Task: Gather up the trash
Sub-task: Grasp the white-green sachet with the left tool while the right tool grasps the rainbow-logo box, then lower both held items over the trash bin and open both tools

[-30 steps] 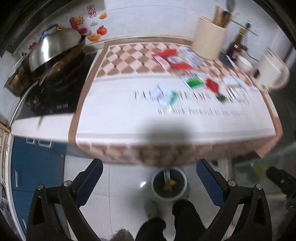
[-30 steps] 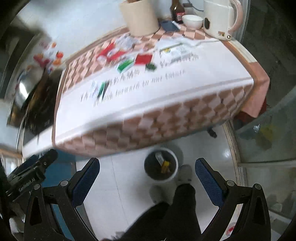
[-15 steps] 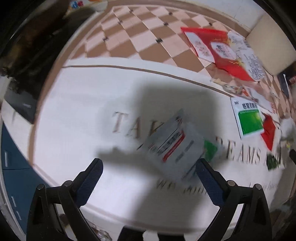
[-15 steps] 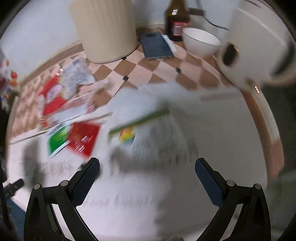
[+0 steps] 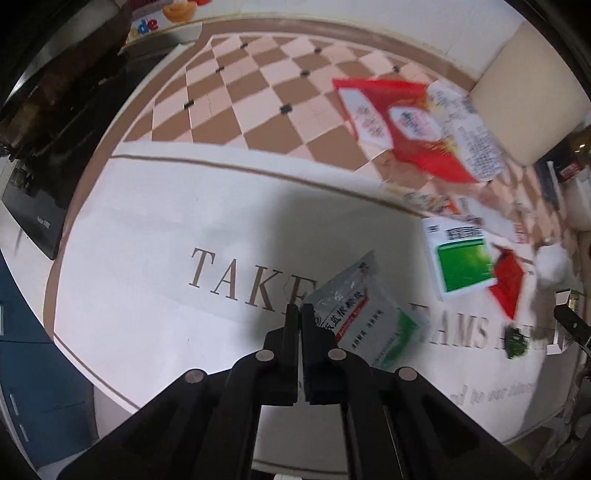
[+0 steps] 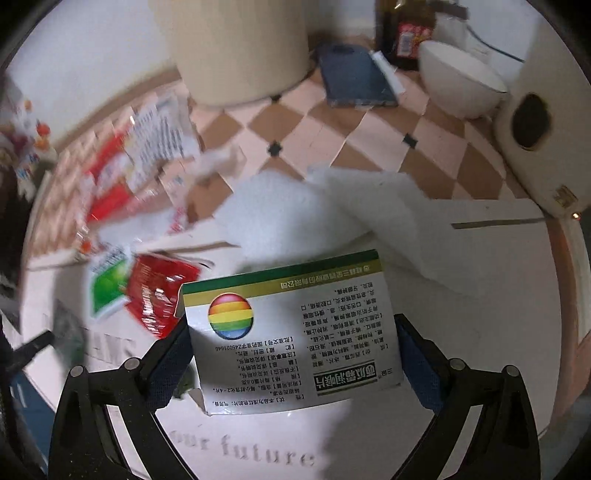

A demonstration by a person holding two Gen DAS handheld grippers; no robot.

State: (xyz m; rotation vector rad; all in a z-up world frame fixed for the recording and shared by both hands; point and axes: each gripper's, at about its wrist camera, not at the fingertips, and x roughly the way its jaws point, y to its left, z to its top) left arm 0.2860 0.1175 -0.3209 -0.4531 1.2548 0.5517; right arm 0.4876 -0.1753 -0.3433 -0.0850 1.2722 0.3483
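Observation:
My left gripper (image 5: 298,314) is shut on the corner of a grey foil medicine sachet (image 5: 364,314) with red and green print, just above the white tablecloth (image 5: 147,229). My right gripper (image 6: 291,354) has closed onto a flat silver medicine box (image 6: 295,332) with a rainbow ball logo; its blue pads (image 6: 173,354) touch both side edges. More trash lies beyond: a green-and-white packet (image 5: 460,264), red wrappers (image 5: 509,280), a red and white bag (image 5: 406,125), and white tissue (image 6: 332,206).
A cream utensil pot (image 6: 240,48), a dark phone (image 6: 354,77), a sauce bottle (image 6: 406,33), a white bowl (image 6: 458,81) and a white kettle (image 6: 546,118) stand at the back. A black cooktop (image 5: 40,177) is at the left.
Both grippers dropped from above the floor bin to the table. The left one closed on the sachet; the right one closed around the silver box.

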